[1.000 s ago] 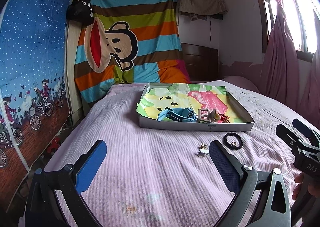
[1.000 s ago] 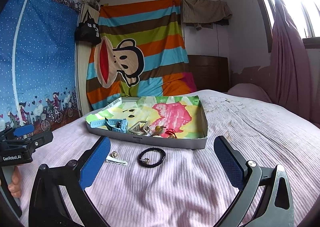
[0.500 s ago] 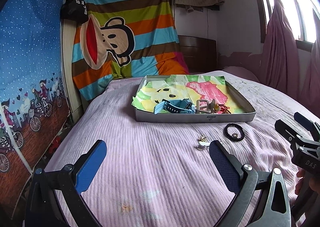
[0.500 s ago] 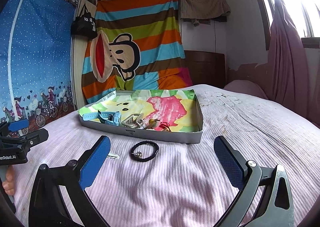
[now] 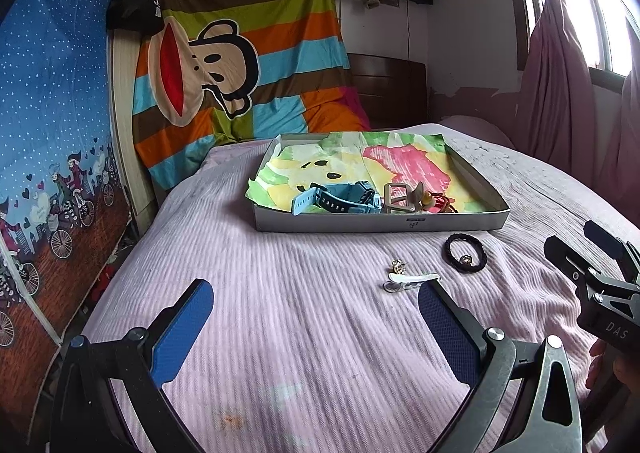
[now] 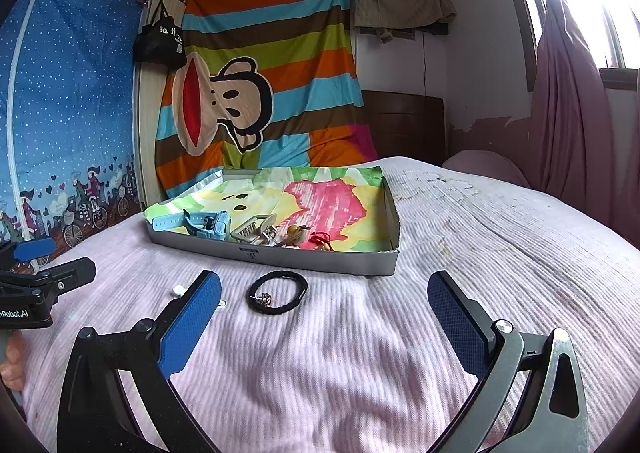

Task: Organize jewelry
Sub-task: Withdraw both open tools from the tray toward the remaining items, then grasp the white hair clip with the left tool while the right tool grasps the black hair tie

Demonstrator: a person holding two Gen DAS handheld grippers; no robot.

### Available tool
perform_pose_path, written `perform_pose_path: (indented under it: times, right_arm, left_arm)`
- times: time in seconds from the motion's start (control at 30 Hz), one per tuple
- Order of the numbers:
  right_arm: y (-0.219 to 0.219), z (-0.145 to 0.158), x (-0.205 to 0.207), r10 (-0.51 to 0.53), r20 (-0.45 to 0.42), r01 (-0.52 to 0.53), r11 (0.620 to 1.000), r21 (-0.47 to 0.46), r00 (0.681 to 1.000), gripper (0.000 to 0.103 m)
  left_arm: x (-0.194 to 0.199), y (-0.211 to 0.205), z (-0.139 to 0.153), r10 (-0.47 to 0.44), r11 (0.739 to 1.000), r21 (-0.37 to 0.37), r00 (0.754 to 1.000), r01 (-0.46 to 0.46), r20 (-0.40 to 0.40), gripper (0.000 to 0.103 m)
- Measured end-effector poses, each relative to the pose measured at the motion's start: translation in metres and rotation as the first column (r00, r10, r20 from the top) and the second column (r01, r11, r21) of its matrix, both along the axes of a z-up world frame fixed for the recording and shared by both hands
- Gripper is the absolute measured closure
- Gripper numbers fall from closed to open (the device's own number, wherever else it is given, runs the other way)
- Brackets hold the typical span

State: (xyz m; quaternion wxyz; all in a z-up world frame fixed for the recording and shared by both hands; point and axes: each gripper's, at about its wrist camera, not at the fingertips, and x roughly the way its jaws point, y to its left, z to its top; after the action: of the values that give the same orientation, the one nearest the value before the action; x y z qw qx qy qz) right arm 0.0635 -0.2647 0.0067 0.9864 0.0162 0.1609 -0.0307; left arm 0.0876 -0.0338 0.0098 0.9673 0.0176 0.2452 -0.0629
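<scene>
Both tongs, left (image 5: 312, 329) & right (image 6: 324, 317), spread wide w/ nothing held. Tray (image 5: 460, 222) on the bed's got watch (image 5: 340, 202) etc. Imo mostly done; hair tie (image 6: 277, 291), clip (image 5: 408, 280) & earring (image 5: 398, 264) left on the bedspread just in front.

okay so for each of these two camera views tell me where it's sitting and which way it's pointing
Left wrist: on the left gripper, low over the bed, facing the tray and striped hanging; its open fingers frame the view, the right gripper at the right edge.
Right wrist: on the right gripper, facing the same way; open fingers, the left gripper at the left edge.
Shared: tray, black hair tie, white clip.
</scene>
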Motion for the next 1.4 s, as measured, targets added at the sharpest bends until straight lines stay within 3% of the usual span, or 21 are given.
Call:
perform_pose_path:
  times: [0.4,0.47,0.53,0.67,0.73,0.87,1.03,1.17,1.4]
  right_arm:
    - [-0.008,-0.009,0.021,0.011,-0.051,-0.008,0.999,0.054,0.999,0.003]
    - [-0.008,-0.012,0.027,0.015,-0.065,-0.011,0.998,0.062,0.998,0.008]
    - [-0.008,-0.016,0.034,0.016,-0.087,-0.010,0.998,0.068,0.996,0.020]
    - [-0.008,-0.024,0.046,0.027,-0.124,-0.017,0.996,0.084,0.992,0.027]
    - [-0.009,-0.027,0.052,0.035,-0.140,-0.022,0.995,0.093,0.989,0.039]
    - [-0.006,-0.034,0.068,0.055,-0.181,-0.036,0.994,0.107,0.982,0.047]
    - [0.002,-0.043,0.088,0.087,-0.241,-0.066,0.993,0.094,0.967,0.062]
    - [0.010,-0.050,0.101,0.124,-0.287,-0.102,0.991,0.091,0.950,0.067]
    - [0.011,-0.059,0.115,0.142,-0.314,-0.108,0.987,0.122,0.939,0.078]
  left_arm:
    - [0.026,-0.014,-0.003,-0.058,0.997,-0.052,0.997,0.055,-0.055,0.000]
    - [0.031,-0.017,-0.005,-0.076,0.996,-0.055,0.995,0.072,-0.070,0.007]
    - [0.037,-0.020,-0.008,-0.098,0.994,-0.064,0.990,0.092,-0.096,0.014]
    - [0.051,-0.026,-0.017,-0.147,0.987,-0.090,0.977,0.134,-0.156,0.032]
    - [0.056,-0.029,-0.020,-0.172,0.983,-0.100,0.969,0.156,-0.178,0.037]
    - [0.065,-0.037,-0.025,-0.220,0.973,-0.115,0.951,0.199,-0.218,0.050]
    - [0.080,-0.043,-0.033,-0.262,0.962,-0.153,0.926,0.227,-0.273,0.060]
    - [0.085,-0.050,-0.039,-0.300,0.952,-0.153,0.907,0.265,-0.295,0.062]
    - [0.088,-0.055,-0.046,-0.329,0.944,-0.141,0.891,0.299,-0.313,0.077]
